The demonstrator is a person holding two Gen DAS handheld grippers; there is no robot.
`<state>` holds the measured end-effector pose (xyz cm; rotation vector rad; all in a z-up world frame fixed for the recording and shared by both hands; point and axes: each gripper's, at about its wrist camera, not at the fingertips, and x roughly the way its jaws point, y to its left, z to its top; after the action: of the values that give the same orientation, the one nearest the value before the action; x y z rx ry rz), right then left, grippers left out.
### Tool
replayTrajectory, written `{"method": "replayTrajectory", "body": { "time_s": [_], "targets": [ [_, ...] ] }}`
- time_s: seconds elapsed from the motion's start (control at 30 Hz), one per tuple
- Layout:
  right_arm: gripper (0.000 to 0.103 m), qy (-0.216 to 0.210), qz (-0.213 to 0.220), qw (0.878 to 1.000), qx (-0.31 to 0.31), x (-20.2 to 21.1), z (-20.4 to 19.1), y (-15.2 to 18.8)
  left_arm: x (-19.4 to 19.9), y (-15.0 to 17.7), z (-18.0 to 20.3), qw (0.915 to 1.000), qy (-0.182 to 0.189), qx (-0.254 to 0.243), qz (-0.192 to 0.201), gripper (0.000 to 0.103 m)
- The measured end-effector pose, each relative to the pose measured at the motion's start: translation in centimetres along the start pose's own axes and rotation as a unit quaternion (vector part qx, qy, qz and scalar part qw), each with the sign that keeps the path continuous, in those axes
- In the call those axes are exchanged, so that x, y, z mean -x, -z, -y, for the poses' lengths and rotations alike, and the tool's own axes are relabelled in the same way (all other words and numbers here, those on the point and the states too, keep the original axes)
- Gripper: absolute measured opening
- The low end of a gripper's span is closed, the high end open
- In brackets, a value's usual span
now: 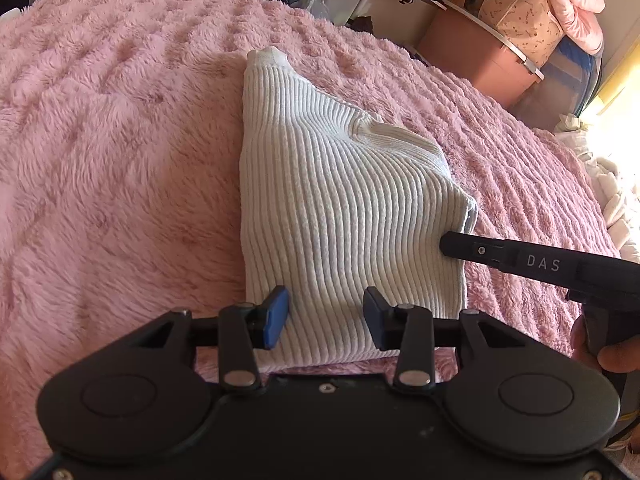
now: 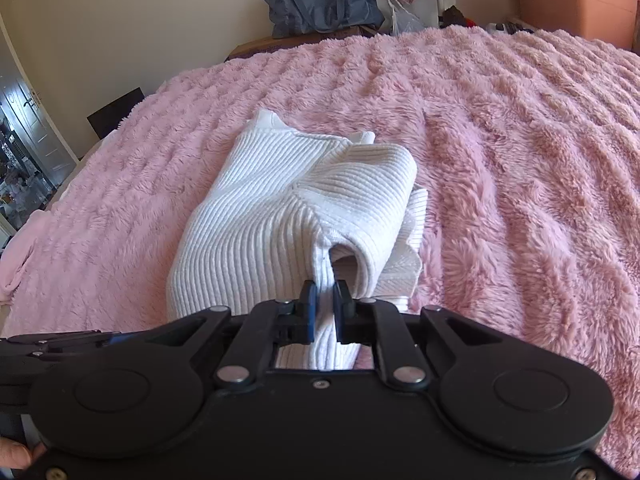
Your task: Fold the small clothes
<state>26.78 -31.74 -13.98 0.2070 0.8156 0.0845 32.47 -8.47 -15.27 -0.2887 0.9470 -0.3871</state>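
Sweater (image 1: 344, 216) on blanket (image 1: 112, 140), near hem hidden behind left gripper (image 1: 326, 316), jaws apart; right gripper (image 2: 325, 308) clamped on right fold

Ribbed knit garment (image 1: 340, 216): white, matt, soft cloth with fine vertical cords, smoother band at the far hem. Fleece blanket (image 1: 120, 140): pink, long shaggy pile, rough and tufted, matt. Left gripper (image 1: 326, 316): matt black plastic body, bright metal pivot screws, blue rubbery-looking pads (image 1: 276, 316). Right gripper (image 2: 324, 304): same matt black plastic, metal rivets, blue pads. Storage box (image 1: 476, 60): smooth brownish-pink plastic, slight sheen. Bag (image 2: 320, 4): grey-blue woven fabric, dull. Carrier bag (image 2: 404, 20): thin translucent plastic, glossy and crinkled.
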Motion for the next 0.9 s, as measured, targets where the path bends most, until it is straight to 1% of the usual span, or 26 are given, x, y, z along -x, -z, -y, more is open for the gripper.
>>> {"method": "replayTrajectory", "body": {
  "time_s": [0.2, 0.33, 0.43, 0.5, 0.6, 0.63, 0.67, 0.7, 0.73, 0.77, 0.9],
  "targets": [
    [0.009, -0.009, -0.017, 0.999, -0.030, -2.2, 1.6, 1.3, -1.1, 0.2, 0.0, 0.9998, -0.011, -0.008, -0.012, 0.042],
    [0.009, -0.023, -0.015, 0.999, -0.034, -2.2, 2.0, 1.6, -1.4, 0.4, 0.0, 0.9997, -0.015, -0.012, -0.012, 0.043],
    [0.013, -0.042, -0.016, 0.998, -0.040, -1.6, 2.3, 1.4, -0.8, 0.2, 0.4, 0.9997, -0.014, -0.016, -0.008, 0.043],
    [0.019, -0.060, -0.011, 0.997, -0.050, -0.7, 2.7, 1.1, -0.1, -0.2, 0.6, 0.9997, -0.010, -0.020, 0.001, 0.043],
    [0.020, -0.067, 0.016, 0.997, -0.044, 1.2, 3.2, -0.2, 1.0, -1.3, 0.9, 0.9995, -0.001, -0.025, 0.017, 0.043],
    [0.021, -0.064, 0.025, 0.997, -0.043, 1.6, 3.4, -0.7, 1.1, -1.7, 1.0, 0.9994, 0.001, -0.027, 0.023, 0.043],
    [0.023, -0.057, 0.034, 0.997, -0.042, 1.8, 3.8, -1.5, 1.2, -2.2, 1.2, 0.9991, 0.003, -0.029, 0.029, 0.043],
    [0.030, -0.048, 0.039, 0.997, -0.041, 1.6, 4.2, -2.4, 1.2, -2.7, 1.4, 0.9989, 0.007, -0.030, 0.034, 0.043],
    [0.033, -0.040, 0.041, 0.997, -0.044, 1.1, 4.7, -3.2, 1.0, -3.2, 1.6, 0.9988, 0.012, -0.031, 0.036, 0.044],
    [0.040, -0.034, 0.042, 0.997, -0.050, 0.6, 5.1, -3.8, 0.7, -3.6, 1.8, 0.9987, 0.015, -0.032, 0.037, 0.044],
    [0.040, -0.044, 0.027, 0.994, -0.098, -2.6, 7.3, -5.8, -0.7, -4.4, 2.6, 0.9987, 0.016, -0.037, 0.031, 0.044]
  ]
}}
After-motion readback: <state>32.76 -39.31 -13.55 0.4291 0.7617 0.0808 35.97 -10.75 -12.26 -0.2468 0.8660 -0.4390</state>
